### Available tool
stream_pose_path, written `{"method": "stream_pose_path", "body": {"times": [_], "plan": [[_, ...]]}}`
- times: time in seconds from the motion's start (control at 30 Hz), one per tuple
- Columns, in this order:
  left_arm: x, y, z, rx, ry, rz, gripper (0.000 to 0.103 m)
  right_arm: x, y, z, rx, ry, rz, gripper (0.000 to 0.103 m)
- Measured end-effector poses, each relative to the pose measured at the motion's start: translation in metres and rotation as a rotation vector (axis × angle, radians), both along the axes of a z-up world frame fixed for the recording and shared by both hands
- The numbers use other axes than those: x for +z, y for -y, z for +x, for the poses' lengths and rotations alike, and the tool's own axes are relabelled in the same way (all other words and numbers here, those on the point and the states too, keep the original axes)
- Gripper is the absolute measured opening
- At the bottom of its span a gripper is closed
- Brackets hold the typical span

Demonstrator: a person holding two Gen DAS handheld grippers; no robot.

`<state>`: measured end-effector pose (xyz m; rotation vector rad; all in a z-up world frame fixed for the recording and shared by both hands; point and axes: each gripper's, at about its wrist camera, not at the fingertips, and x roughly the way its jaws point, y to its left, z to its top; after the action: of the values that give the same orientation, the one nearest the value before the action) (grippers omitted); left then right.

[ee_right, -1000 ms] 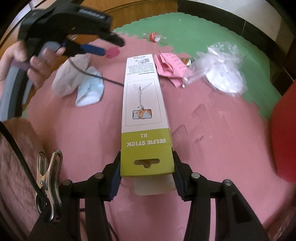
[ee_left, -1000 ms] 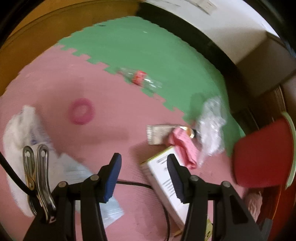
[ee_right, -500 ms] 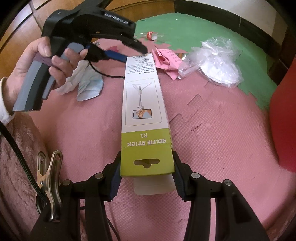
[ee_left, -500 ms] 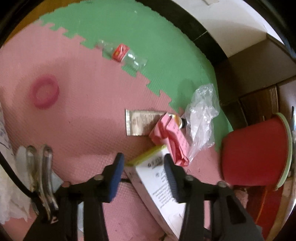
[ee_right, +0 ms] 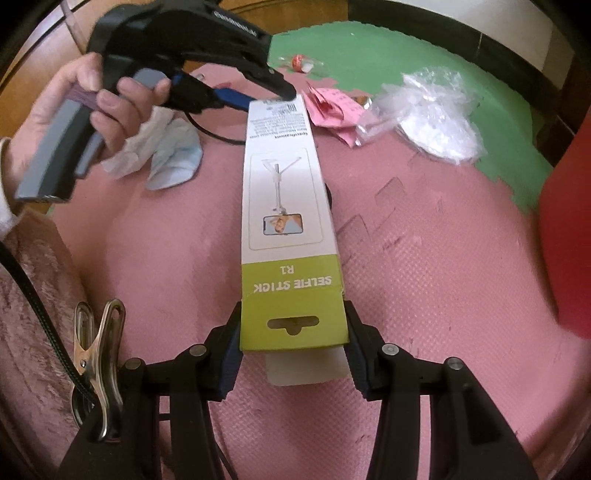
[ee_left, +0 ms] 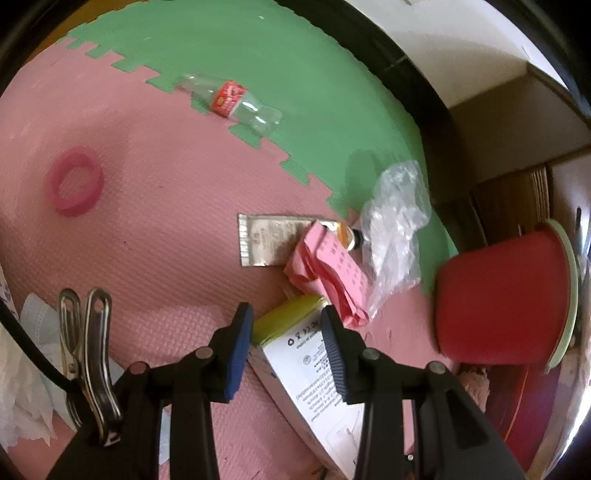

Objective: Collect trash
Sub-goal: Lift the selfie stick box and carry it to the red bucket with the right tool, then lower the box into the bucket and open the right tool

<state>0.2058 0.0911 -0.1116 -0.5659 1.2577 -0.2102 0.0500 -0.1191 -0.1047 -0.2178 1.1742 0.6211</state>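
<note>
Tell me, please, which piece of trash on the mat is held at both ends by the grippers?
The long selfie stick box: the right gripper clamps its green end and the left gripper its far end, while the other trash lies loose.

You work on a floor covered with foam puzzle mats. The pink mat [ee_left: 155, 229] takes most of the ground near you, and the green mat [ee_left: 295, 74] joins it farther away with a toothed edge. Beyond the mats you see a wooden floor [ee_right: 303, 20] of warm brown colour. A white wall [ee_left: 461, 48] stands behind the green mat, and a dark skirting board [ee_left: 402, 70] runs along its bottom. At the right you see a brown wooden cabinet [ee_left: 524, 122] just beside the wall. The light is warm and soft, and it makes only weak shadows on the pink mat.
</note>
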Motion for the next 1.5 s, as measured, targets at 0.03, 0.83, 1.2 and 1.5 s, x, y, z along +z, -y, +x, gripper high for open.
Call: {"method": "stream_pose_path", "body": {"times": [0.03, 0.83, 1.2, 1.5], "plan": [[0.001, 0.002, -0.001, -0.011, 0.001, 0.007, 0.038, 0.001, 0.0, -0.003, 0.001, 0.005, 0.003, 0.049], [0.141, 0.054, -0.042, -0.102, 0.224, -0.127, 0.032, 0.111, 0.059, -0.068, -0.102, 0.337, 0.077, 0.049], [0.239, 0.156, -0.035, -0.27, 0.36, -0.099, 0.032, 0.165, 0.122, -0.094, -0.296, 0.514, 0.123, 0.049], [0.288, 0.265, -0.02, -0.406, 0.448, -0.062, 0.033, 0.193, 0.177, -0.097, -0.495, 0.611, 0.151, 0.049]]}}
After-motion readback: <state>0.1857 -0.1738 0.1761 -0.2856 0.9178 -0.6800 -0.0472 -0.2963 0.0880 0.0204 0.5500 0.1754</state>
